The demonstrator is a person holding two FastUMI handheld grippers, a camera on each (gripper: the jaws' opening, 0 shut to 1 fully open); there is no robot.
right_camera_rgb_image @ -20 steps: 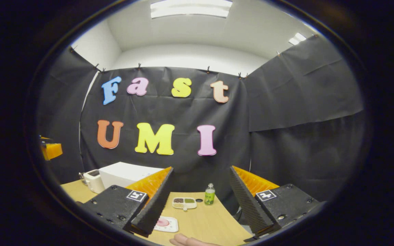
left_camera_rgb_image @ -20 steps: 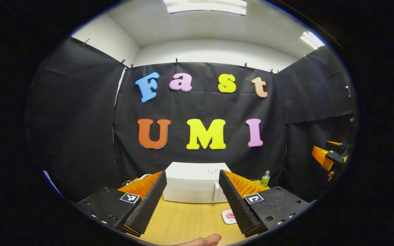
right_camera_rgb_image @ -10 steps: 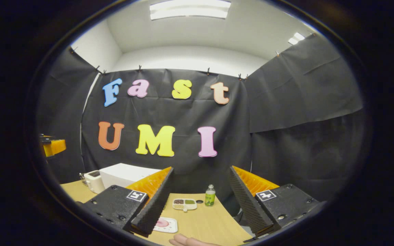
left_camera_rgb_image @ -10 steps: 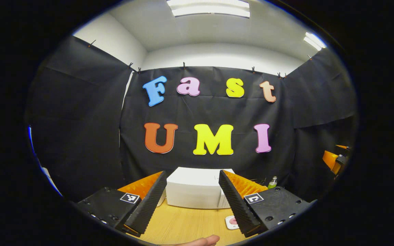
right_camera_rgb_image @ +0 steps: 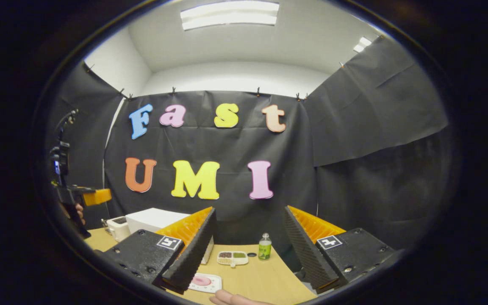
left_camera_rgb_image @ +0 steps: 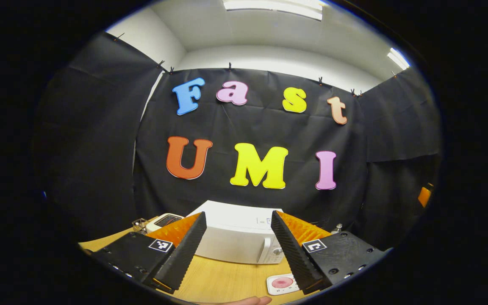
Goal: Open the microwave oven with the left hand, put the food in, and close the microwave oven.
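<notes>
The white microwave [left_camera_rgb_image: 231,239] stands at the back of the wooden table [left_camera_rgb_image: 223,279], door closed, its handle and knobs on the right of its front. My left gripper [left_camera_rgb_image: 238,218] is open and held short of it, framing it between the fingers. In the right gripper view the microwave [right_camera_rgb_image: 153,219] sits far left, and the left gripper [right_camera_rgb_image: 91,196] hovers in a hand above the table's left end. My right gripper [right_camera_rgb_image: 249,212] is open and holds nothing. A small white compartment tray of food [right_camera_rgb_image: 232,257] lies beyond it, and a white square plate with a pink round item [right_camera_rgb_image: 203,281] lies nearer.
A white toaster [left_camera_rgb_image: 164,220] stands left of the microwave. A green bottle [right_camera_rgb_image: 264,247] is at the table's back edge near a small hole. The pink-topped plate [left_camera_rgb_image: 282,283] lies right of the microwave's front. A fingertip [right_camera_rgb_image: 231,298] shows at the bottom edge.
The left gripper has swung so the microwave's front face and handle now show, with the toaster at left. In the right gripper view the left gripper came further in. Both stay open.
</notes>
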